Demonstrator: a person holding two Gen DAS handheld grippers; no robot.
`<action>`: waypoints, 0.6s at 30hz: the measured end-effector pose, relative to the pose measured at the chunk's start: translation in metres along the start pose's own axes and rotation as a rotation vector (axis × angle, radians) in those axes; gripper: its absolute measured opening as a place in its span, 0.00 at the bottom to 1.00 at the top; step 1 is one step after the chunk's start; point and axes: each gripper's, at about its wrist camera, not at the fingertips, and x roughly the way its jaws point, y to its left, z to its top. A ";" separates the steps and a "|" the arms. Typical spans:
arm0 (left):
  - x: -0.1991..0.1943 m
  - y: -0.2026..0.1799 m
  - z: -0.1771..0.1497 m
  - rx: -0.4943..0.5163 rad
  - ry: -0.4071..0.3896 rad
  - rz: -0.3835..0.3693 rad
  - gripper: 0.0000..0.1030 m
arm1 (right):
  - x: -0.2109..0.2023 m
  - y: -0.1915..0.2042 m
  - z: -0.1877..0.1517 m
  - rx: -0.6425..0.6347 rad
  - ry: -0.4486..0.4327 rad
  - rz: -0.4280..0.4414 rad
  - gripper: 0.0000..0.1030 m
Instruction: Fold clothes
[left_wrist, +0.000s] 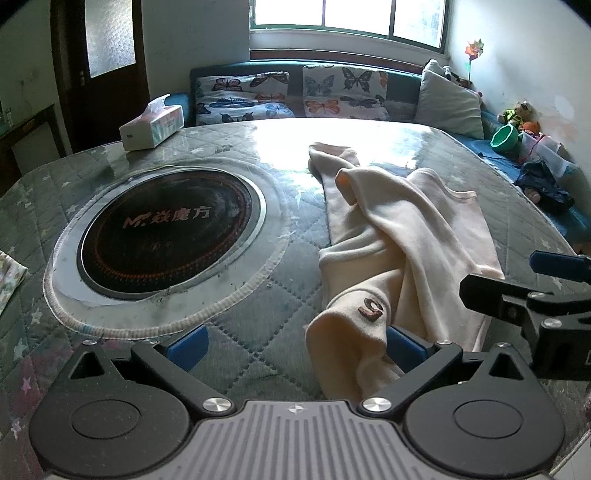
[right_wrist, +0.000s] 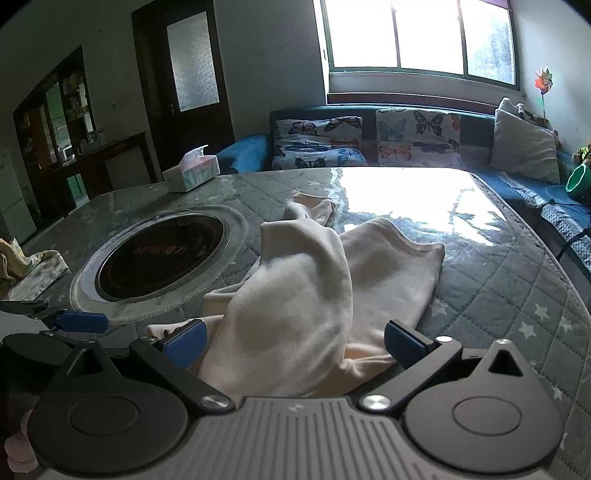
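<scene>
Cream garment (left_wrist: 402, 236) lies crumpled on the quilted table (left_wrist: 258, 325), right of the inset cooktop (left_wrist: 170, 229). Left gripper (left_wrist: 295, 349) and right gripper (right_wrist: 295, 341): jaws spread wide, fabric bunched between them, ungripped. Tissue box (left_wrist: 153, 127) stands at the far left edge.

Ahead of my left tool (left_wrist: 295, 349), bare quilted grey bench (left_wrist: 258, 310) lies open in the frame's centre. The round black inset cooktop (left_wrist: 171, 225) sits flush at centre left, no barrier. A rumpled cream garment (left_wrist: 399, 240) heaps up at centre right. A white tissue box (left_wrist: 153, 125) stands upper left.
</scene>
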 end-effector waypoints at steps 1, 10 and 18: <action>0.001 0.000 0.001 0.000 0.000 0.000 1.00 | 0.001 0.000 0.001 0.002 0.000 0.000 1.00; 0.009 0.005 0.008 -0.011 0.006 0.006 1.00 | 0.018 -0.006 0.018 -0.005 -0.006 -0.003 0.99; 0.008 0.018 0.013 -0.056 -0.002 0.003 1.00 | 0.040 -0.007 0.039 -0.034 -0.010 0.000 0.91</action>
